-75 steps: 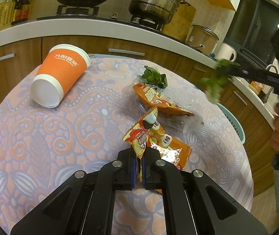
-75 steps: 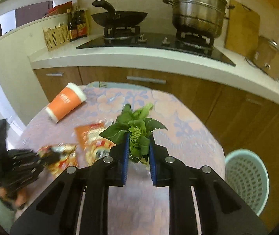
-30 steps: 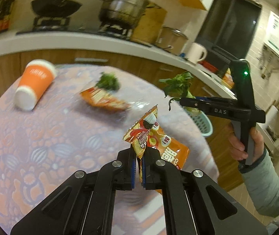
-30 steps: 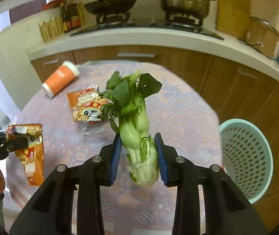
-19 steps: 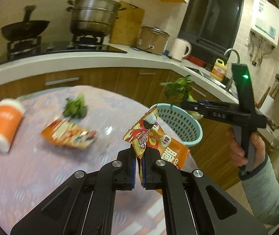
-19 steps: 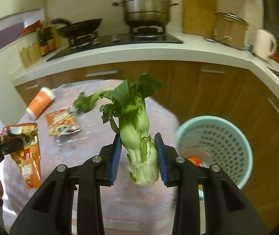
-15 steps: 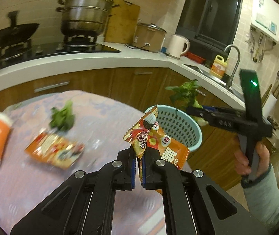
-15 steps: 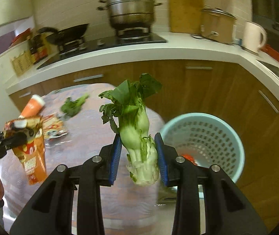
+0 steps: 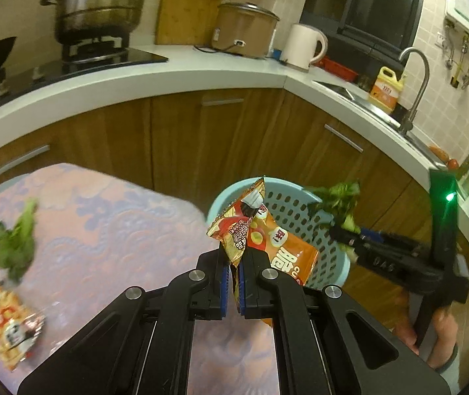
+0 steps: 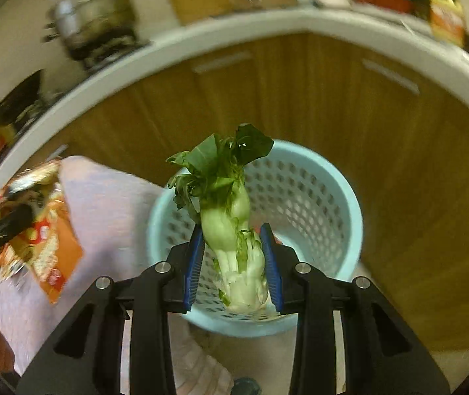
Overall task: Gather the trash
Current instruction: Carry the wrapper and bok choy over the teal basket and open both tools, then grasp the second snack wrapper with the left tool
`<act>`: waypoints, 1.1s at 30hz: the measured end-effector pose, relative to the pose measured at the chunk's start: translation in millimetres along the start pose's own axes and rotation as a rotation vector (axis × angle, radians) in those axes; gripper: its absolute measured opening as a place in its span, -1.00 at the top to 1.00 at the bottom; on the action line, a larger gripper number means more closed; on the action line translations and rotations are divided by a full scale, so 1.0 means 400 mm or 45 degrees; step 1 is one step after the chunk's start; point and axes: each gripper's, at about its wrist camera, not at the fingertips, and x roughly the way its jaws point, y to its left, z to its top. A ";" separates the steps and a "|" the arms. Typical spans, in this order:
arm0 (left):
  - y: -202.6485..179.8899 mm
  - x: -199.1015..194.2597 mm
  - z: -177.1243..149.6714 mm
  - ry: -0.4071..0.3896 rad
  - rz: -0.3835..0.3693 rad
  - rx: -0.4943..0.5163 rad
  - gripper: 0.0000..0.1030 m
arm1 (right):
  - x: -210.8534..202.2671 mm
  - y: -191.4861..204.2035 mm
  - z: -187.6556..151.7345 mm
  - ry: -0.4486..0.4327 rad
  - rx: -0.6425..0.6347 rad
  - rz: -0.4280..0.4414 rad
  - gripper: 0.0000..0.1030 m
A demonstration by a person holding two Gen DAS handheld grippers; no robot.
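Left gripper (image 9: 231, 283): jaws drawn narrow, pinching the snack bag (image 9: 269, 240) by one crumpled corner, held off the table.
Snack bag: it rises from between the blue pads, and its orange body hangs to the right, in front of the near wall of the basket (image 9: 300, 212). In the right wrist view the same bag (image 10: 41, 230) shows at the left edge, blurred, above the tablecloth.
Right gripper (image 10: 232, 263): jaws set moderately wide, clamped on the pale stalk of the bok choy (image 10: 231, 217).
Bok choy: upright between the jaws, root end low by the pads (image 10: 195, 263), dark leaves spreading above the fingertips. It stands in front of the basket's opening (image 10: 339, 197). In the left wrist view the right gripper (image 9: 349, 240) carries the leaves by the basket's right rim.
Basket: light blue, perforated, on the floor just beside the table edge, in front of wooden cabinets.
Basket contents: something reddish shows low inside behind the right pad; I cannot tell what.
Table (image 9: 112, 227): patterned pink and purple cloth; a loose green leaf (image 9: 17, 243) and a second snack bag (image 9: 2, 312) lie on it at left, blurred.
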 end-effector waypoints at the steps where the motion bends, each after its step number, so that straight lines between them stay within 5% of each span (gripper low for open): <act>1: -0.010 0.016 0.004 0.005 -0.001 0.003 0.94 | 0.015 -0.016 0.000 0.016 0.020 -0.003 0.40; 3: -0.027 0.049 0.015 0.015 -0.005 0.013 0.91 | 0.046 -0.036 0.002 0.045 0.047 -0.008 0.36; 4: -0.037 0.066 0.017 0.019 -0.004 0.019 0.74 | 0.055 -0.044 0.004 0.052 0.054 -0.012 0.35; 5: -0.045 0.082 0.018 0.028 -0.005 0.023 0.29 | 0.064 -0.049 0.007 0.060 0.061 -0.019 0.34; 7: -0.056 0.100 0.013 0.028 0.017 0.031 -0.07 | 0.077 -0.054 0.011 0.076 0.070 -0.010 0.14; 9: -0.058 0.111 0.001 0.046 0.005 0.047 -0.07 | 0.069 -0.051 0.014 0.052 0.063 -0.022 -0.04; 20: -0.004 -0.032 -0.036 -0.063 0.046 0.049 -0.07 | -0.025 0.058 0.016 -0.046 -0.055 0.027 -0.04; 33: 0.229 -0.326 -0.126 -0.261 0.284 -0.112 -0.07 | -0.074 0.417 -0.042 -0.087 -0.347 0.268 -0.04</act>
